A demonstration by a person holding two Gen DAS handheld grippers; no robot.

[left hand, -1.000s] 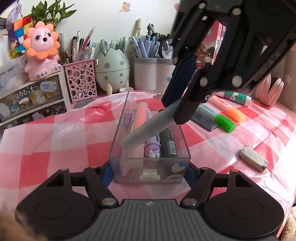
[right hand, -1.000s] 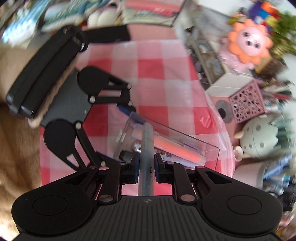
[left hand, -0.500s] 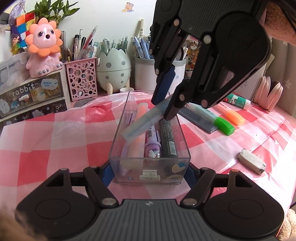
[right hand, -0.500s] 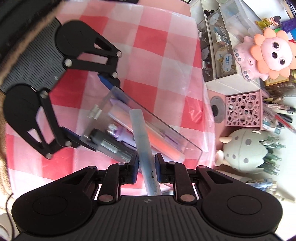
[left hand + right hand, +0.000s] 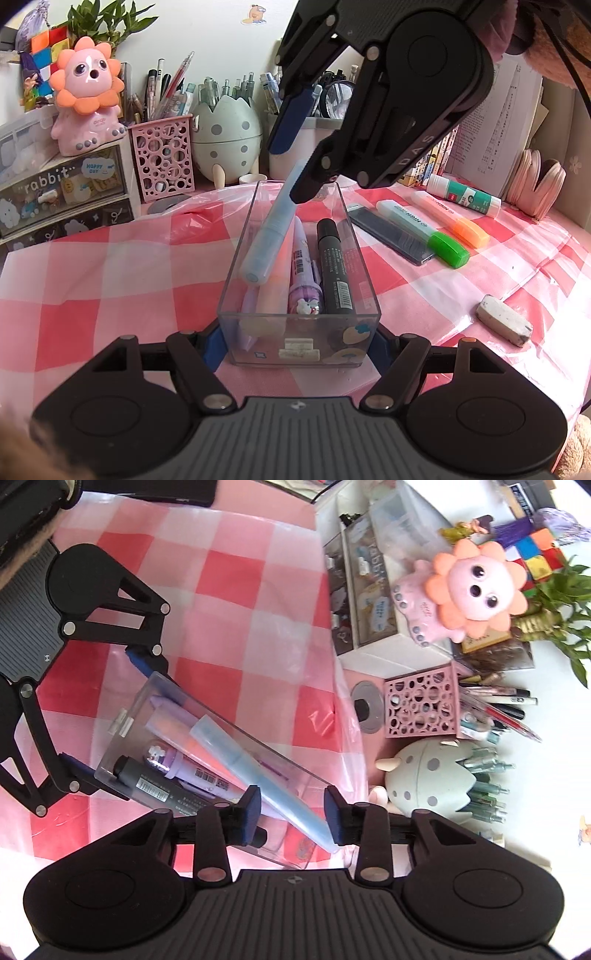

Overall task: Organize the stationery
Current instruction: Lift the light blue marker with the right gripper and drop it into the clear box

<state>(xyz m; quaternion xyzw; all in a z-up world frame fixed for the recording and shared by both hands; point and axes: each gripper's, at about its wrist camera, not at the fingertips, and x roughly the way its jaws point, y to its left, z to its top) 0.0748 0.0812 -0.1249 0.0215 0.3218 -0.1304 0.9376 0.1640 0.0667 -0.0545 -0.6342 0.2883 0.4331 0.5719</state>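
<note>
A clear plastic box (image 5: 236,258) stands on the checked cloth. My left gripper (image 5: 297,341) is shut on its near end. The box holds a black marker (image 5: 332,266), a purple pen (image 5: 303,269), an orange highlighter and others. A light blue highlighter (image 5: 271,229) lies slanted in the box, its far end raised and leaning against one fingertip of my right gripper (image 5: 291,162). In the right wrist view my right gripper (image 5: 291,814) is open over the box's far end (image 5: 317,786), with the blue highlighter (image 5: 255,771) loose between its fingers.
On the cloth to the right lie a green highlighter (image 5: 421,232), an orange highlighter (image 5: 448,218), a dark flat case (image 5: 389,232), a glue stick (image 5: 463,194) and an eraser (image 5: 504,325). Pen holders (image 5: 162,158), an egg holder (image 5: 225,136) and drawers (image 5: 55,192) line the back.
My right gripper has opened and let go of the blue highlighter, which now rests slanted in the box. My left gripper has kept hold of the box.
</note>
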